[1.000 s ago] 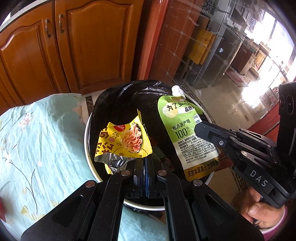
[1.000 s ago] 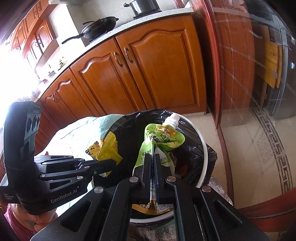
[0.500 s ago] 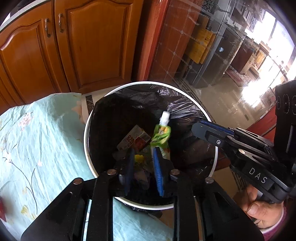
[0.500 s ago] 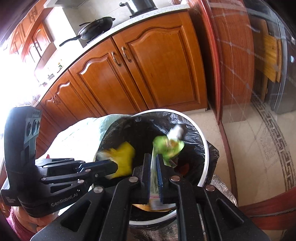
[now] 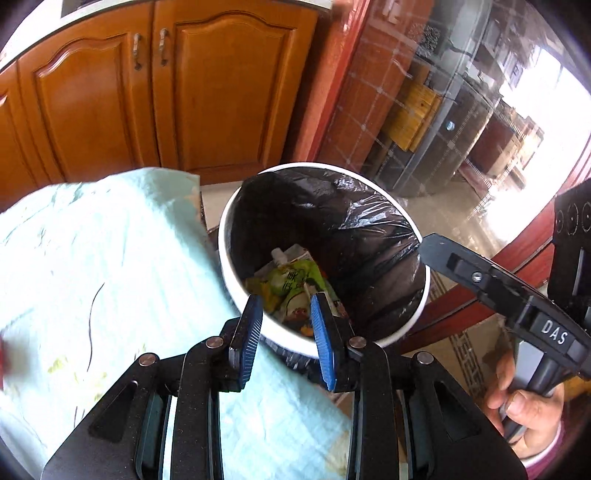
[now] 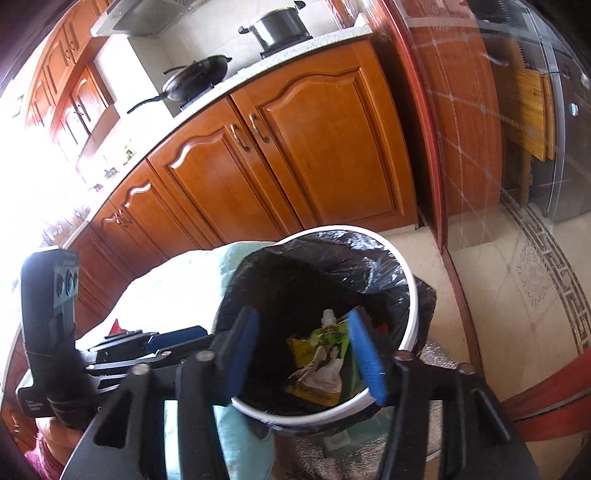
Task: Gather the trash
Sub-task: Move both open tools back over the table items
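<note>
A white round bin [image 5: 236, 288] with a black liner [image 5: 354, 236] stands beside the table; it also shows in the right wrist view [image 6: 413, 317]. A green spouted pouch [image 5: 295, 277] lies inside among other wrappers, also seen in the right wrist view [image 6: 325, 350]. My left gripper [image 5: 286, 321] is open and empty above the bin's near rim. My right gripper [image 6: 303, 350] is open and empty over the bin mouth; its body shows at the right of the left wrist view [image 5: 517, 306].
A pale green patterned tablecloth [image 5: 92, 277] covers the table left of the bin. Wooden kitchen cabinets [image 6: 295, 155] stand behind, with a wok [image 6: 195, 77] and a pot [image 6: 280, 26] on the counter. A glass sliding door [image 6: 498, 129] is on the right.
Both grippers have opened wide and pulled back. The yellow wrapper and the green pouch left the grippers and dropped into the bin.
</note>
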Motion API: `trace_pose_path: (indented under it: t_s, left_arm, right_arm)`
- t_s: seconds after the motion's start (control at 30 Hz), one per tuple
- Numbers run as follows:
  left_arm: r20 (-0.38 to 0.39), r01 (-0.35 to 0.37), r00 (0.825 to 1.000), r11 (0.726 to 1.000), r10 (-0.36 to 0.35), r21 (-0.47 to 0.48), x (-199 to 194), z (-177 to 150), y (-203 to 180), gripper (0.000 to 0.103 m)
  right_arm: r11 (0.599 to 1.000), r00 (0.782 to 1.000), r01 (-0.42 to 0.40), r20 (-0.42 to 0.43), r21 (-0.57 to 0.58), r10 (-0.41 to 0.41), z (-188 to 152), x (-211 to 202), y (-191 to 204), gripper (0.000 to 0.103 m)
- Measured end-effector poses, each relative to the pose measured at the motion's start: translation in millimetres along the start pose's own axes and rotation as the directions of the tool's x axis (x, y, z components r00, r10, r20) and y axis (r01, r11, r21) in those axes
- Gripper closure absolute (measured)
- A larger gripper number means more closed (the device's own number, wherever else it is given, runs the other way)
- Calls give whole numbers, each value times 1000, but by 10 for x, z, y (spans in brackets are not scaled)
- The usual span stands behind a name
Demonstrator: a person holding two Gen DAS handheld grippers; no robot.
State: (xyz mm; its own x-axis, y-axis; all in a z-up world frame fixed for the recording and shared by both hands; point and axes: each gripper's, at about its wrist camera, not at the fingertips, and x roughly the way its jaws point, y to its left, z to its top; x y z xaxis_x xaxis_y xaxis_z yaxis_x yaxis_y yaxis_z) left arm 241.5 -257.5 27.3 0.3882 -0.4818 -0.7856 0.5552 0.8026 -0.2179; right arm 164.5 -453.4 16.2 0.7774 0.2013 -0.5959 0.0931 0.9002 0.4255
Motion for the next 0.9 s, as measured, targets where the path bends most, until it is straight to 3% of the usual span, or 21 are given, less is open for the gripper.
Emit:
trace_pose_path:
  t_s: [0.07,0.13,0.37,0.5,0.9]
  left_arm:
    - [15,1,1000,999,-1,-33,-94,-110,85,76]
    - [30,-2,1000,998,4,-68,-186,-213,173,75]
    - [76,-25,996,983,40,-181,-532,-655,528,58]
    - [97,-51,993,972,74,-228,-712,-881,708,49]
    - [124,-133,975,933,183,-334,-1262,-1568,1227,46]
  right_arm:
    - [1000,1000,-19,18,12,19,-55,-53,36,31]
    - [999,999,-30,32,18,29,-100,-95,79,28]
    - [998,997,-56,59,25,55,-316,-224,351,8]
    - [996,995,-90,47,19,89,-446,-230,552,7]
    - [985,985,-169,-36,-39,168,-831,-53,1217,5]
